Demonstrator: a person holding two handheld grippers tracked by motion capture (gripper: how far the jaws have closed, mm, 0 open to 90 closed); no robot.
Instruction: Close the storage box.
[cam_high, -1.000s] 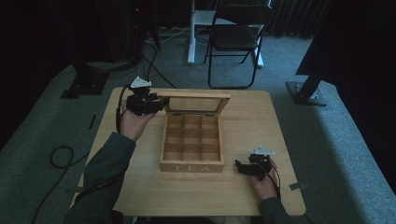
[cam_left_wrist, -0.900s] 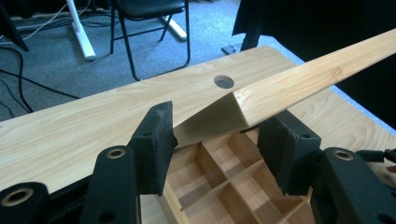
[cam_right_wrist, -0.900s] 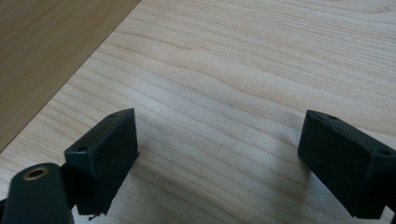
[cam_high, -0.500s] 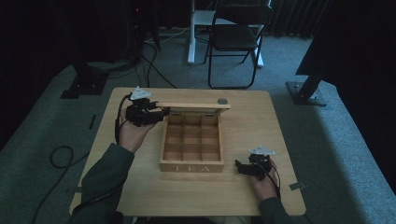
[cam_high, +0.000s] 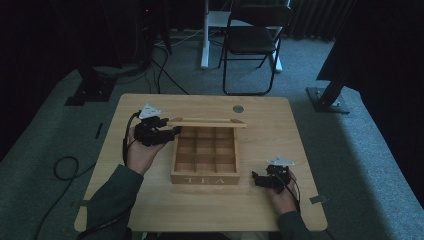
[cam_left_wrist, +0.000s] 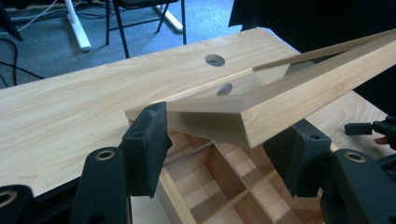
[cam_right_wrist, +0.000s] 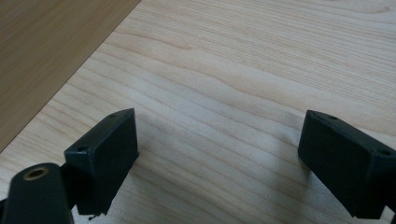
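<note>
Wood is the whole scene: a pale counter (cam_high: 150, 200) carrying a tea box (cam_high: 205, 155) with nine open compartments and the word TEA on its front wall. The box sits near the middle of the counter, its front wall facing the near edge. Its lid (cam_high: 207, 122) stands hinged up along the box's far edge, tilted and seen nearly edge-on from the high view.

The left gripper (cam_high: 167, 134) is at the lid's left end, just beside the box's far left corner, with a hand (cam_high: 141, 154) behind it. Its jaws have just been opening. In the left gripper view the lid's corner (cam_left_wrist: 261, 112) sits between the two black pads; the pad on the left (cam_left_wrist: 147, 144) is at the lid's edge, while the other stands clear of the wood, so the grip is released and the jaws are partly spread.

The right gripper (cam_high: 257, 180) rests low near the counter's near right corner, well apart from the box's front right corner. Its jaws are spread wide with bare counter (cam_right_wrist: 243, 93) between them.

A round hole (cam_high: 238, 108) marks the counter near its far edge, beyond the lid.
</note>
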